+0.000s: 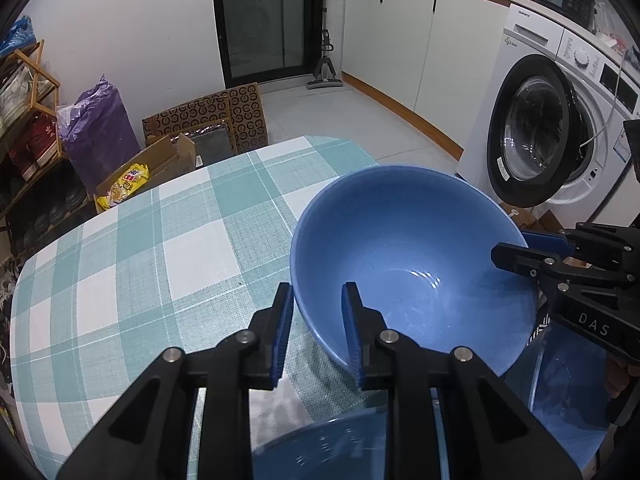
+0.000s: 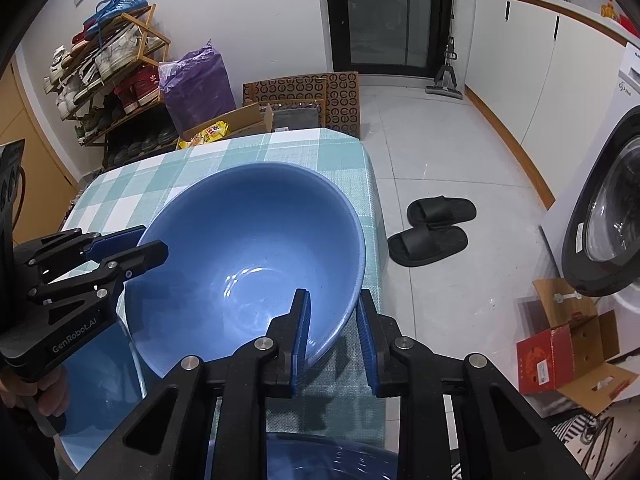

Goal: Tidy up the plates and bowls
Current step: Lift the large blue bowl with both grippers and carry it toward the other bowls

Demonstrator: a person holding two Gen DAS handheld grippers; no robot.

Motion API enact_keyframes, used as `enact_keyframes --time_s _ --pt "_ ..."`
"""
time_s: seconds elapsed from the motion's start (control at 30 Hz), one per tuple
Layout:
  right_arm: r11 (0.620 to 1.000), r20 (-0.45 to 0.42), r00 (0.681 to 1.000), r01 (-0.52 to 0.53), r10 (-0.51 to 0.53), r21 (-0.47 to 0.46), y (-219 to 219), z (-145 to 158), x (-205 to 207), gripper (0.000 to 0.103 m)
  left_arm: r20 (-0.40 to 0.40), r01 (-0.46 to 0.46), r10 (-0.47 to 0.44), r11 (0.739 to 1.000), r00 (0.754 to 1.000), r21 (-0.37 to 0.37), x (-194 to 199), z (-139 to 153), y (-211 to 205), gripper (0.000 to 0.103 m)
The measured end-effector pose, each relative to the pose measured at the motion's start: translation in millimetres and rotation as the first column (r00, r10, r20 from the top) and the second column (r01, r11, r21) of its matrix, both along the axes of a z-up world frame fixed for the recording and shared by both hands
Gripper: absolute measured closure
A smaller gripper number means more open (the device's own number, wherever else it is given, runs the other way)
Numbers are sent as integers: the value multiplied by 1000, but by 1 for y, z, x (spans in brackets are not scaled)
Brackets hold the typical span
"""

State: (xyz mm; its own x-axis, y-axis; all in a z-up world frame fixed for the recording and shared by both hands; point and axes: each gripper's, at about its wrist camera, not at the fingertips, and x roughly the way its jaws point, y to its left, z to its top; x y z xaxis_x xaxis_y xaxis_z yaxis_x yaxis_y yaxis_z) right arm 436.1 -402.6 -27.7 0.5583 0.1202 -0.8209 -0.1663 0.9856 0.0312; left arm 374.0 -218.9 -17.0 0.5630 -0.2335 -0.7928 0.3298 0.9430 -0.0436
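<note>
While both grippers clamp its rim, the blue bowl (image 1: 412,256) hangs tilted between them — opposite sides.

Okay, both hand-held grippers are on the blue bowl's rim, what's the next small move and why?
Probably lift the blue bowl straight up, level, with both hands together. The left hand-held gripper and the right hand-held gripper are each shut on opposite sides of its rim, so the grip looks set, and the bowl sits tilted over the checked tablecloth.

Your left gripper (image 1: 316,332) and right gripper (image 2: 334,336) are black angular frames with silver round screw heads and ribbed blue pads (image 2: 301,340). White lettering marks their sides: "DAS" on the right one, "GenRobot.AI" on the left.
</note>
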Motion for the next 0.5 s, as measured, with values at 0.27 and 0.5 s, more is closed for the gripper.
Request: enact_keyframes --time_s 0.27,0.5 --pt "1000 32 999 -8 9 -26 5 10 -5 79 21 -3 3 1000 1000 -5 -4 7 2 80" --pt "1000 47 999 -9 10 -27 3 18 -11 79 49 -2 3 1000 999 -16 -11 19 3 80"
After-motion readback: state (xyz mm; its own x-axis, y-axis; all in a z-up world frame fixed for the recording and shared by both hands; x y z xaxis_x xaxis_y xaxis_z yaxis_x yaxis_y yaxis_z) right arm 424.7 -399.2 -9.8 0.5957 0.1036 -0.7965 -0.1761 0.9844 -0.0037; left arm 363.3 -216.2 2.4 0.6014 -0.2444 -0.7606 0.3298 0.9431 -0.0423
